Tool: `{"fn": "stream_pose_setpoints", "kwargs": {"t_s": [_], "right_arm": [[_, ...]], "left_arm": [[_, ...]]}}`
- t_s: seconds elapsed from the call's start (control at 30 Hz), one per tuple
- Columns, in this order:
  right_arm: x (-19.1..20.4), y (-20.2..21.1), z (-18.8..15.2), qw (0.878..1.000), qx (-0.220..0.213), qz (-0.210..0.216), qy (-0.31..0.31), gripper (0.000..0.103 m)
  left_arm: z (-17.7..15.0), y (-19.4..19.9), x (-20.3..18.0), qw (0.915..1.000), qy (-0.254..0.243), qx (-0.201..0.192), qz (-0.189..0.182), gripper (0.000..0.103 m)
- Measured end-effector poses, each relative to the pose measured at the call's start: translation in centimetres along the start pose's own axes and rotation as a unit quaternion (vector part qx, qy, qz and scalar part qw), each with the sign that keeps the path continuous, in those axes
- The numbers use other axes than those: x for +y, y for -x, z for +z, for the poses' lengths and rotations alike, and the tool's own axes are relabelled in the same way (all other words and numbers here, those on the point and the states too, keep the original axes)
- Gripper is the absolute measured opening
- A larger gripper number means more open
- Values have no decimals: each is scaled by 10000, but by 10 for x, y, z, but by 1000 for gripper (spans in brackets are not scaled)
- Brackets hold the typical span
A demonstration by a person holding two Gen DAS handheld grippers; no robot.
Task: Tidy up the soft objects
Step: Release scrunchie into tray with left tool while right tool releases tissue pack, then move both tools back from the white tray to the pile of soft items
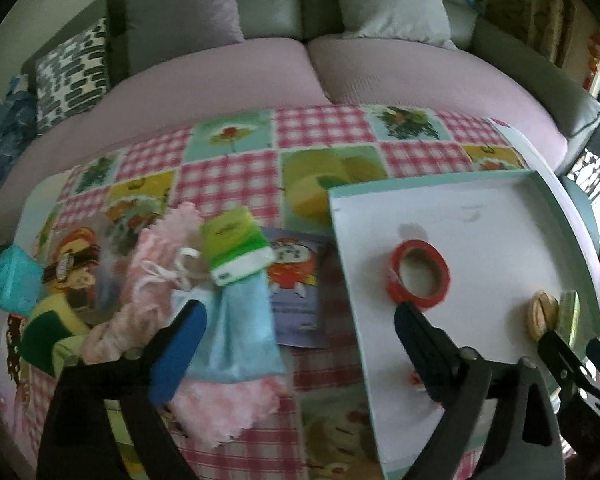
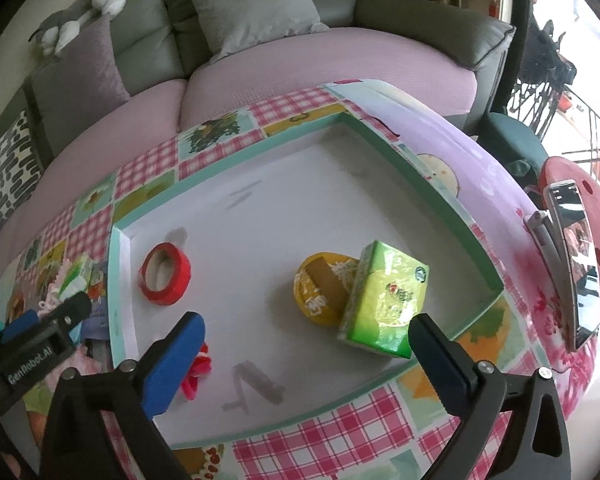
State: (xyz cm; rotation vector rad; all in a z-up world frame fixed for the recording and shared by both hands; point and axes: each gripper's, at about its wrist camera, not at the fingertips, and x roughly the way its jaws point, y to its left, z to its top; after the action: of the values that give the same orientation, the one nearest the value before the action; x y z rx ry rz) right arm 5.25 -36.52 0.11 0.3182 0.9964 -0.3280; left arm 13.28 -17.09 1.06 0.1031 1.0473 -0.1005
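Jaws of both my grippers stand apart (nothing between them): left gripper [image 1: 300, 320] beside the white tray [image 2: 260, 216], right gripper [image 2: 306, 334] over it.

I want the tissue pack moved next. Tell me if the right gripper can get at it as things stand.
Probably yes. The right gripper is open, and the green tissue pack lies uncovered in the white tray just ahead, leaning on the yellow lid; nothing blocks the approach.

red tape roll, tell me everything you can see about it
The red tape roll is a ring of glossy red tape wound on a pale cardboard core, with an open hole in the middle. It lies flat on the white floor of the shallow tray, near the tray's left wall. Nothing touches it; neither claw holds it.
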Motion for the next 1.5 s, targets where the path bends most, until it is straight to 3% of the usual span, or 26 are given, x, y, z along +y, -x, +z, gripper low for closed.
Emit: {"fn": "stream_pose_setpoints", "kwargs": {"t_s": [0.3, 0.6, 0.93, 1.4, 1.5], "right_arm": [[18, 2, -9, 9996, 34, 13, 293, 103], [41, 14, -16, 9987, -101, 293, 404, 103], [75, 35, -24, 9949, -293, 804, 541, 103], [136, 45, -55, 9829, -16, 1463, 1116, 103], [151, 44, -63, 9794, 73, 1560, 1281, 103]], "left_arm": [[-1, 11, 24, 9993, 216, -153, 261, 96], [-9, 25, 56, 9980, 479, -203, 352, 96], [-25, 63, 107, 9931, 870, -641, 453, 96], [-63, 99, 194, 9862, 1437, -750, 347, 96], [-72, 99, 212, 9840, 1649, -654, 181, 96]]}}
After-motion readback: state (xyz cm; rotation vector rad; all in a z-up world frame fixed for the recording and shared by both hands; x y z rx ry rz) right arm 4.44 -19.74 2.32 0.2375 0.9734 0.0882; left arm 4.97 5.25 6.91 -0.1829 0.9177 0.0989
